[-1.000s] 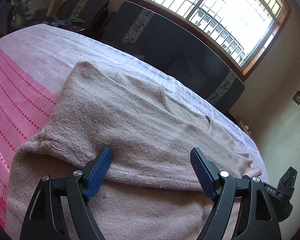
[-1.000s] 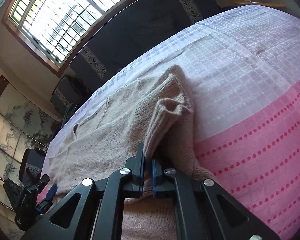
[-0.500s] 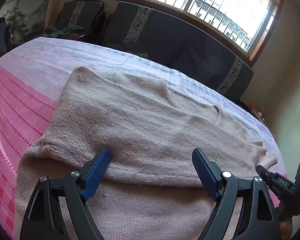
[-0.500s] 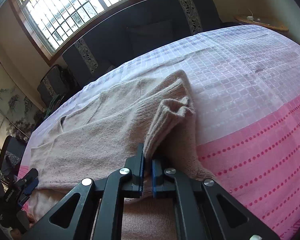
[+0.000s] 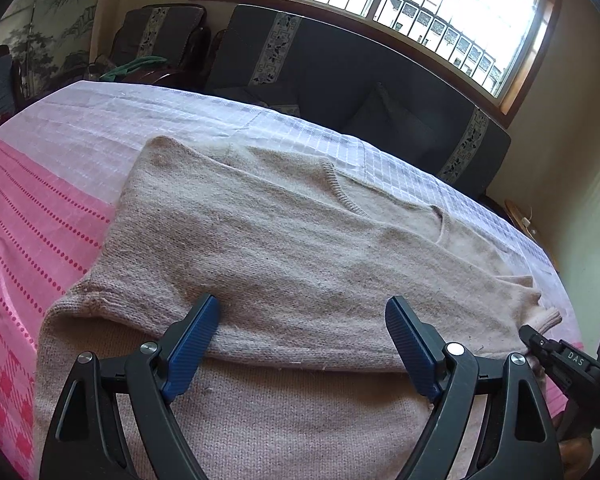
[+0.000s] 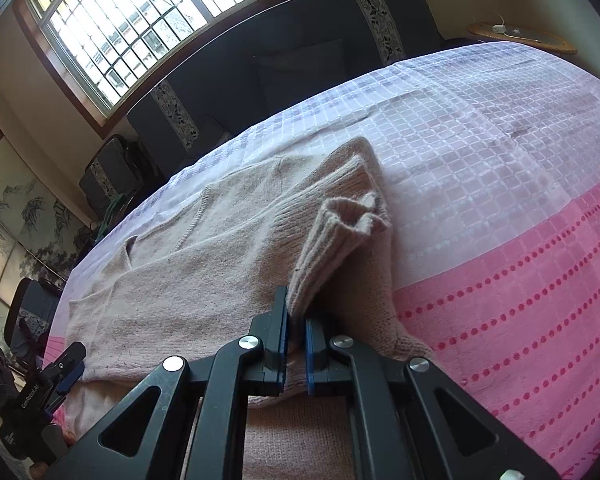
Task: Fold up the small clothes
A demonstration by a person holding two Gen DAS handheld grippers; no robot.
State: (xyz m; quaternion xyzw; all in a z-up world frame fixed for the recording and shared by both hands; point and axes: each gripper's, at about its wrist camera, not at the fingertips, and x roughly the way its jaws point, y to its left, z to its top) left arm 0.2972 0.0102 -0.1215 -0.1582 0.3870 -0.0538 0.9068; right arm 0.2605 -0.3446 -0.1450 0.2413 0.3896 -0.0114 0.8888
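1. While the left wrist view looked across the bed, the beige knitted sweater (image 5: 292, 248) lay spread flat on the pink-and-white bedspread (image 5: 32, 216), one layer already folded over another along a straight edge near the camera.
2. The left gripper (image 5: 302, 344) hovered over that folded edge, its blue pads (image 5: 192, 340) wide apart with nothing between them. Whether the pads touched the knit could not be made out.
3. The near hem of the sweater ran out of frame below the gripper's black frame.
4. At the right border only the tip of the right gripper (image 5: 556, 354) showed, beside a sleeve cuff (image 5: 548, 318); its fingers were cut off there.
5. A dark sofa (image 5: 360, 72) and barred window (image 5: 400, 4) stood beyond the bed.
6. In the right wrist view, the right gripper (image 6: 296, 332) was clamped on a sleeve (image 6: 332, 240), which rose from between the pads and ended in a crumpled open cuff.
7. The sweater body (image 6: 188, 280) lay flat to the left of the lifted sleeve; the cloth behind the sleeve sat in shadow.
8. The left gripper (image 6: 66, 364) appeared small at the lower left edge, partly cropped, its state unreadable from here.
9. A wicker side table (image 6: 520, 38) was partly visible at the top right.
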